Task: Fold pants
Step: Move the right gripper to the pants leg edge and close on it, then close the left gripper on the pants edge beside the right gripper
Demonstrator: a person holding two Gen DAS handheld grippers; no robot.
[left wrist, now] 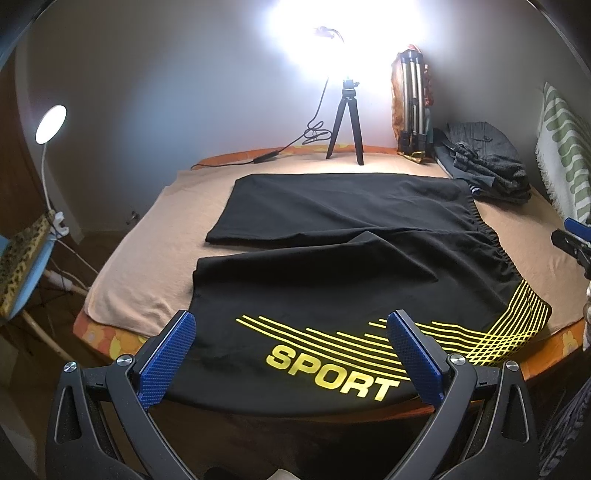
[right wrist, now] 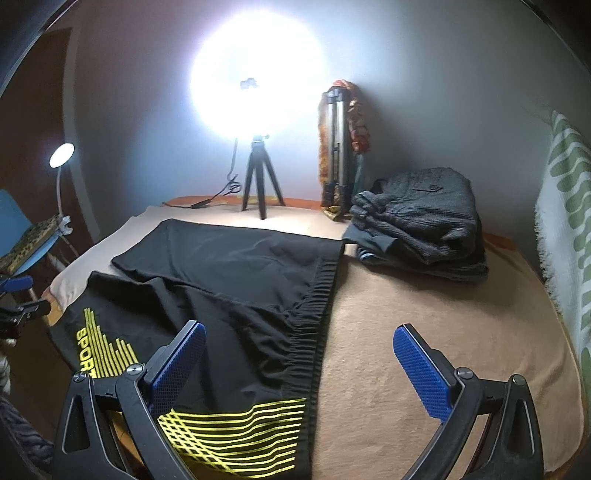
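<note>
Your left tool and right tool both hung spread wide, gripping nothing, over the black pants laid flat on the tan blanket. The pants' near hem dropped past the bed edge, and lamp glare washed out the wall behind.

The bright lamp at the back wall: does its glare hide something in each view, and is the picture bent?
Left wrist view: the ring light blows out the wall; its tripod stays readable. Right wrist view: same white bloom, black pants dim. Both bend at the edges.
</note>
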